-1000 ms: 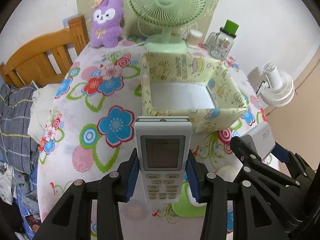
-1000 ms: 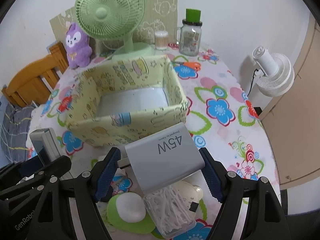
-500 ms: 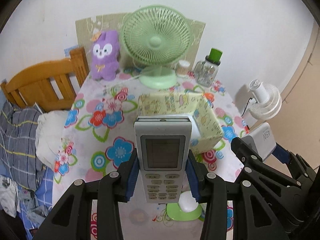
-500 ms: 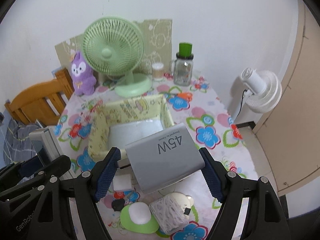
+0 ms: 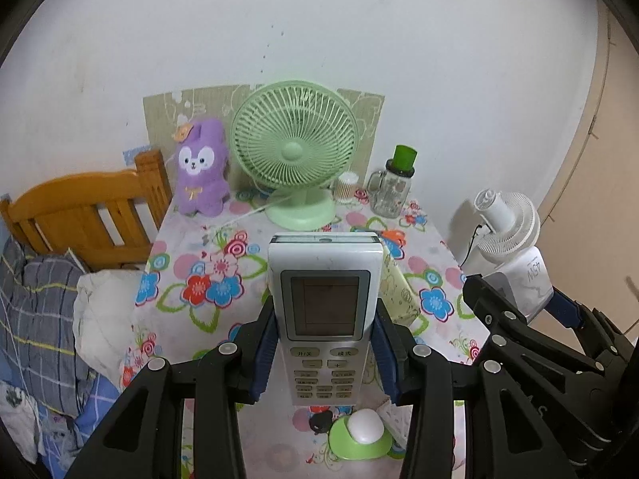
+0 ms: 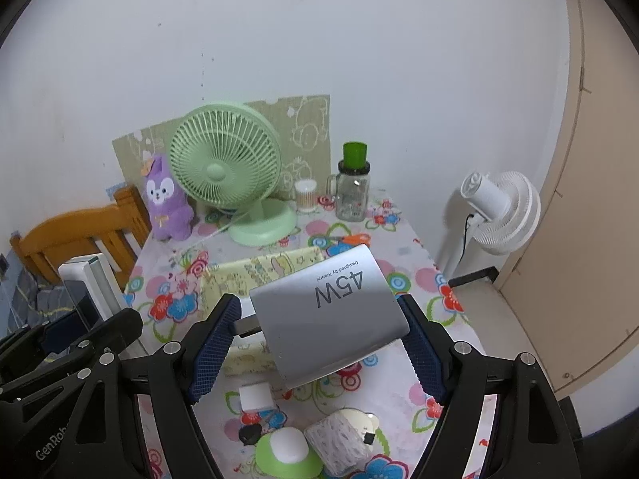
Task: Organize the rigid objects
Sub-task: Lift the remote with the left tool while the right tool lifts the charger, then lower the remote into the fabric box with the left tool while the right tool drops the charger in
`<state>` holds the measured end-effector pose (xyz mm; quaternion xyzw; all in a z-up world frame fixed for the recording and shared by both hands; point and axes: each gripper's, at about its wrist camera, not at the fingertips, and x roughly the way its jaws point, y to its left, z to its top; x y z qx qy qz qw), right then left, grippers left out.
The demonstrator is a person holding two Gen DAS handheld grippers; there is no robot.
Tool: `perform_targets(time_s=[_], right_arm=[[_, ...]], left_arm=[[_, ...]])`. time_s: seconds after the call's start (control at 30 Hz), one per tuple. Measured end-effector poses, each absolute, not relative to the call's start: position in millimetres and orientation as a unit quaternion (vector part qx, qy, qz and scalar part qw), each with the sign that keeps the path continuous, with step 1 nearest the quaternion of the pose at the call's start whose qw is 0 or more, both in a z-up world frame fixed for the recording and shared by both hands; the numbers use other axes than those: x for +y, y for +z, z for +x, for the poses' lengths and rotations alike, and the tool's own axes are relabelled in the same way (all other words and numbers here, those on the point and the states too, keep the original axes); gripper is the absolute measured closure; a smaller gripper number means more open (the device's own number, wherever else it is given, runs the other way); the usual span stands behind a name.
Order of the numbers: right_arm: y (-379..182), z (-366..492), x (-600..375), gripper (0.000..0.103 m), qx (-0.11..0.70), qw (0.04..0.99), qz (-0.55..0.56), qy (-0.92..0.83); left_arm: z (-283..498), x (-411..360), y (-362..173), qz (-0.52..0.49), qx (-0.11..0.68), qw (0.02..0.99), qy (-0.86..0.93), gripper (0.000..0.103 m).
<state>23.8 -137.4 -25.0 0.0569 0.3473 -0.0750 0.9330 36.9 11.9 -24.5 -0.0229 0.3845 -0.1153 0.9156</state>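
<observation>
Left gripper fingers clenched on white remote, held upright above counter. Right gripper fingers grasp grey 45W charger across its sides, raised over yellow box. Green fan far behind.

Black fingers, blue pads, silver screws.

Remote control: white glossy plastic, smooth, grey screen. Charger: smooth satin white-grey plastic, metal prong on its left. Both grippers matt black plastic; left gripper and right gripper carry blue ribbed pads. Tablecloth: glossy floral sheet. Desk fan: green plastic. Plush toy: purple fuzzy cloth. Bed frame: varnished wood. Jar: clear glass.
</observation>
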Motion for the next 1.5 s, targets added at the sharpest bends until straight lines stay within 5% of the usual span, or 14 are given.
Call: perform_targets(time_s=[0.6,1.5], right_arm=[[-33.6,88.0,-159.1,0.022,0.359,0.931,0.058,-0.037],[-120.1,217.7,-157.0,0.022,0.439,0.897,0.039,0.024]], left_arm=[[91.2,-3.9,-40.1,-0.025,0.403,0.911,-0.081,0.058],[191.4,-26.5,-146.8,-0.052,0.505,0.860,-0.038,0.058]])
